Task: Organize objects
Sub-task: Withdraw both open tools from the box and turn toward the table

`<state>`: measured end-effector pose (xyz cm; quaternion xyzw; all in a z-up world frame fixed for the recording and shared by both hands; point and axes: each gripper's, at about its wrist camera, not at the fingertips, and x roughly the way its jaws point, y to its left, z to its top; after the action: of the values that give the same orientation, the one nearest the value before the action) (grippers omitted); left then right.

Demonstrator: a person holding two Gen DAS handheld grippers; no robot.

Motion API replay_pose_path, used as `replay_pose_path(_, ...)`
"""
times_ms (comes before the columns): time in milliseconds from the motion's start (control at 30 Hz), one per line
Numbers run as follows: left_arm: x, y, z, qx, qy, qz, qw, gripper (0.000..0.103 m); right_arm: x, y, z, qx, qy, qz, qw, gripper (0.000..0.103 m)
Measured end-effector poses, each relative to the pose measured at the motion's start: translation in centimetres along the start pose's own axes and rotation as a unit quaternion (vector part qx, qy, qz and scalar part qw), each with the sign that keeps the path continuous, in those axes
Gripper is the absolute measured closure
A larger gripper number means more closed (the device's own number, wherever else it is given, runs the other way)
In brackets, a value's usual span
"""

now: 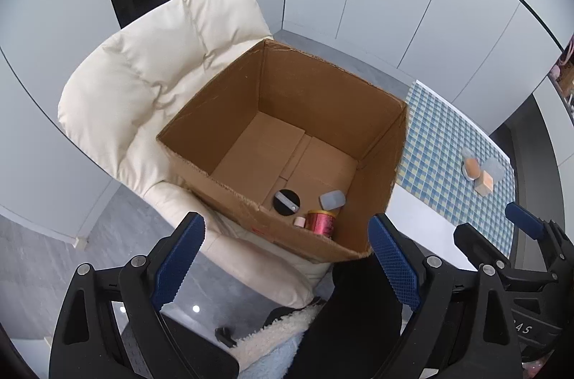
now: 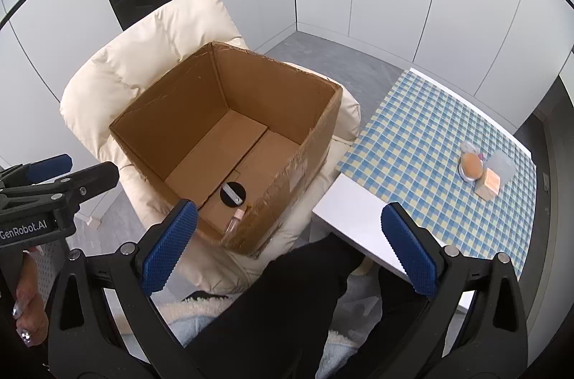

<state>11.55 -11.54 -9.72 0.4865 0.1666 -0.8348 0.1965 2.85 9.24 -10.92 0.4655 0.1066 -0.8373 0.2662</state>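
- At the bottom of each wrist view, the left tool (image 1: 287,257) and right tool (image 2: 288,249) stand with jaws wide apart, holding nothing.
- Centre frame, the cardboard box (image 1: 251,113) on the cream chair (image 1: 150,63) already holds a black lid (image 1: 287,202), red tin (image 1: 320,221) and grey case (image 1: 332,199).
- At right, the sponge (image 2: 471,164) and small block (image 2: 489,184) wait on the checked counter (image 2: 412,127).
- Risk: the clear pieces beside them are hard to make out, so a grab may slip.
- The box's near wall hides part of its floor.

Open cardboard box (image 1: 229,113) on cream chair: black lid (image 1: 287,201), red tin (image 1: 320,221), grey case (image 1: 332,199) inside nr front wall.
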Motion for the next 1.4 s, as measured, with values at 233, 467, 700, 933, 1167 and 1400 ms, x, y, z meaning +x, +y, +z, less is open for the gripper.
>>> replay_pose_path(233, -0.8, 0.1, -2.1, -0.002, 0.001, -0.006, 1.0000, 0.010, -1.8, -0.5, -2.2, 0.010, 0.002, -0.001, 1.000, 0.000)
replay_pose_path(467, -1.5, -0.1, -4.4, 0.011, 0.004, 0.002, 0.9999, 0.010, -3.1, -0.6, -4.3, 0.011, 0.005, -0.005, 1.000, 0.000)
replay_pose_path(700, -1.3, -1.1, -7.0, 0.030, 0.019, -0.005, 0.9994, 0.010, -4.1, -0.7, -6.6, 0.012, 0.009, -0.010, 1.000, 0.000)
replay_pose_path(933, -2.1, -2.1, -8.8, 0.039, 0.011, -0.016, 0.9991, 0.010, -4.8, -0.8, -9.3, 0.014, 0.009, -0.003, 1.000, 0.000)
replay_pose_path(1167, -2.5, -2.4, -10.2, 0.030, 0.010, -0.024, 0.9992, 0.010, -5.2, -1.4, -11.4, 0.031, 0.013, 0.009, 0.999, 0.000)
replay_pose_path(1400, -2.2, -2.6, -11.9, 0.025, 0.026, -0.035, 0.9987, 0.010, -6.4, -2.5, -12.7, 0.045, 0.003, 0.001, 0.999, 0.000)
